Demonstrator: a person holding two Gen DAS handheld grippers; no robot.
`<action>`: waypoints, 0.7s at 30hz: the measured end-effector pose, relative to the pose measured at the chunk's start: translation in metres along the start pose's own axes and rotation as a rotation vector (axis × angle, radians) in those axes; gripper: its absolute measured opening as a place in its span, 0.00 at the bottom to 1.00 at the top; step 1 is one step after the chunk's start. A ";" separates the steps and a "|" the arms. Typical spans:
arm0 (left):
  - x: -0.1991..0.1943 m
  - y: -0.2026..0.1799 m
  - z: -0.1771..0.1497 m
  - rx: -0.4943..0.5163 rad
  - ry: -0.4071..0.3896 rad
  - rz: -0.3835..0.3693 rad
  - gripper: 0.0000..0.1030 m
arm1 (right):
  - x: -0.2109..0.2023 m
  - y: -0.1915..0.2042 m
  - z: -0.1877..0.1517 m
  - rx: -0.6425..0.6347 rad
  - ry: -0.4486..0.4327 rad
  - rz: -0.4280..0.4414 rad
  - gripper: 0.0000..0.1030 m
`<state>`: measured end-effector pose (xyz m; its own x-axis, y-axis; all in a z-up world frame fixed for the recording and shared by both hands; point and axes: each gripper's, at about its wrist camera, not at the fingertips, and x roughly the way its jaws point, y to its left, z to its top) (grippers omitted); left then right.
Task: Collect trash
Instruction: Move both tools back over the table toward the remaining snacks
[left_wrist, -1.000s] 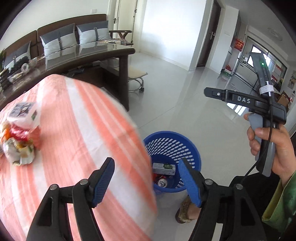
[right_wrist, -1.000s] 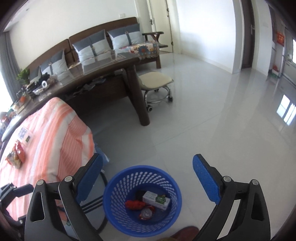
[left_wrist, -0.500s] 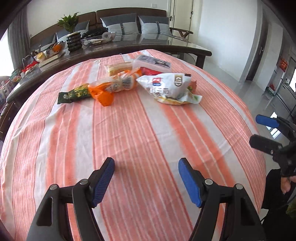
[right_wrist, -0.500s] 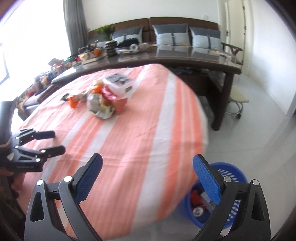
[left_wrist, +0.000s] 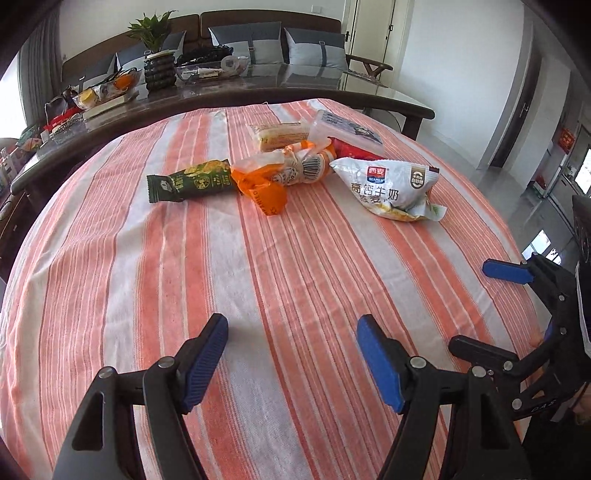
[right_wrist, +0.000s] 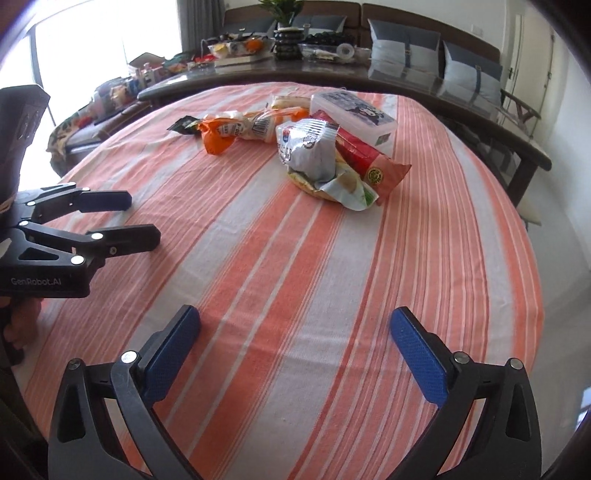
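A heap of trash lies at the far side of the orange-striped tablecloth (left_wrist: 184, 277): a green snack wrapper (left_wrist: 192, 182), an orange-and-white bag (left_wrist: 280, 173), a white milk-cereal bag (left_wrist: 391, 188), a yellowish packet (left_wrist: 280, 134), a red packet (right_wrist: 369, 162) and a clear plastic box (left_wrist: 347, 129). My left gripper (left_wrist: 291, 332) hovers open over bare cloth, well short of the heap. My right gripper (right_wrist: 293, 321) is also open and empty, nearer the white bag (right_wrist: 310, 147). Each gripper shows in the other's view, the right gripper (left_wrist: 472, 306) at the right edge, the left gripper (right_wrist: 142, 218) at the left.
Behind the round table runs a long dark table (left_wrist: 258, 92) with a potted plant (left_wrist: 155, 40), bowls and clutter. A sofa with grey cushions (right_wrist: 402, 40) stands against the wall. A stool (right_wrist: 532, 218) sits past the table's right edge.
Both views have swung from the blue basket on the floor to the tabletop. The trash heap now lies ahead of both grippers, which stayed open and empty.
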<state>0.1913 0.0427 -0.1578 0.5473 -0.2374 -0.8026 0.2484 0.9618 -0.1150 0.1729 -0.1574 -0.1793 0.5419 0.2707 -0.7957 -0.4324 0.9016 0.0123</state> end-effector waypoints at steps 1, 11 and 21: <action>-0.002 0.009 0.006 -0.006 -0.007 -0.011 0.72 | 0.001 0.002 0.001 0.000 -0.001 0.000 1.00; -0.008 0.091 0.118 0.039 -0.108 -0.117 0.72 | 0.001 0.005 0.003 -0.001 -0.006 -0.002 1.00; 0.067 0.097 0.142 0.173 0.075 -0.281 0.72 | 0.000 0.005 0.003 0.005 -0.008 -0.012 1.00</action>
<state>0.3658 0.1007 -0.1394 0.3794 -0.4733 -0.7950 0.5168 0.8211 -0.2422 0.1729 -0.1523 -0.1774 0.5527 0.2621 -0.7911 -0.4217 0.9067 0.0058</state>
